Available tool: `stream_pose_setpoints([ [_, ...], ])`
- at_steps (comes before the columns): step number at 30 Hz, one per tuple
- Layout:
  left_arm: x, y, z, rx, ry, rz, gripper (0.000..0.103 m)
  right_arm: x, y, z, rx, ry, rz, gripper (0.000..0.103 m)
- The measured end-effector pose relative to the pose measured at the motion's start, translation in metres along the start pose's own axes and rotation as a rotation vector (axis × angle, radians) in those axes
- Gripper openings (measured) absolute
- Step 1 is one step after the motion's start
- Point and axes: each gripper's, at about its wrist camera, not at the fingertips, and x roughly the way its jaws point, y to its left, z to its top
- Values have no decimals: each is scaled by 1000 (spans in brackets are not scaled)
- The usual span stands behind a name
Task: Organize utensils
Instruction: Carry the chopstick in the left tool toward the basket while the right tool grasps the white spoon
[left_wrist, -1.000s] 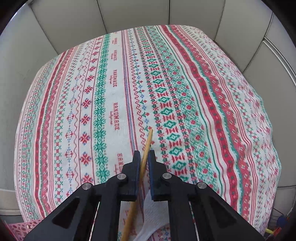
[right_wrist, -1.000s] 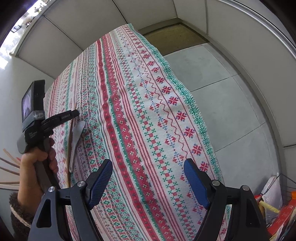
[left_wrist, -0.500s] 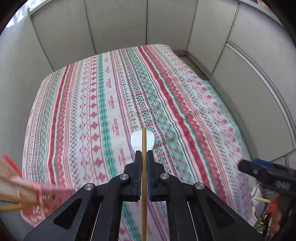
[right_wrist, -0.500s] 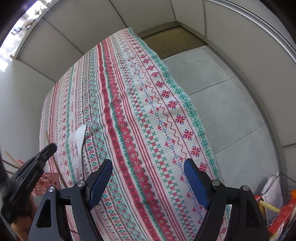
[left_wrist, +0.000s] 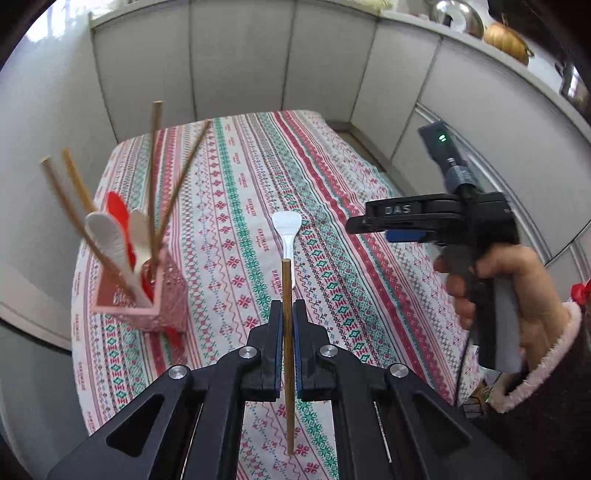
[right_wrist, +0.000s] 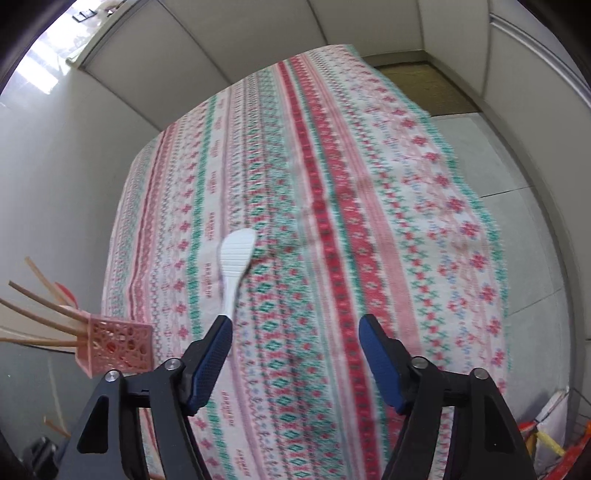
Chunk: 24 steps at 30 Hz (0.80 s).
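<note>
The left gripper (left_wrist: 286, 325) pinched a chopstick (left_wrist: 287, 354); the right gripper (right_wrist: 295, 354), fingers closing empty, neared the white spoon (right_wrist: 236, 258). A loose pinch risked dropping it short of the pink holder (left_wrist: 162, 295), lower left.

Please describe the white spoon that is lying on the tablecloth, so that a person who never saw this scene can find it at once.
Start from the striped tablecloth, then find the pink holder full of utensils near its left edge. To the right of it, near the middle of the cloth, lies the white spoon. It alone lies flat on the cloth; the other utensils stand in the holder.
</note>
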Motion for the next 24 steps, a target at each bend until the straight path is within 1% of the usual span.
stream_pose_setpoints([
  [1, -5, 6, -3, -20, -10, -12, 5, 5, 6, 2, -1, 9, 7, 62],
  [3, -12, 16, -7, -48, -18, -36, 5, 14, 19, 8, -17, 17, 23, 44],
  [5, -19, 26, -12, -64, -26, -54, 5, 23, 34, 16, -44, 32, 36, 40],
  [10, -23, 52, -15, -106, -30, -64, 5, 45, 64, 38, -68, 33, 36, 41],
  [11, -22, 56, -15, -116, -27, -69, 5, 50, 67, 42, -64, 31, 28, 43],
  [12, -21, 60, -16, -127, -24, -72, 5, 56, 69, 47, -59, 34, 14, 48],
  [16, -21, 72, -19, -156, -22, -80, 5, 79, 78, 57, -67, 68, -21, 56],
  [18, -22, 76, -18, -161, -23, -78, 5, 89, 81, 58, -80, 84, -57, 62],
  [19, -22, 77, -18, -166, -22, -80, 5, 94, 82, 58, -86, 90, -82, 63],
  [22, -23, 81, -17, -179, -22, -81, 5, 106, 84, 56, -102, 103, -158, 63],
  [24, -23, 83, -17, -183, -24, -73, 5, 110, 84, 54, -109, 102, -179, 64],
])
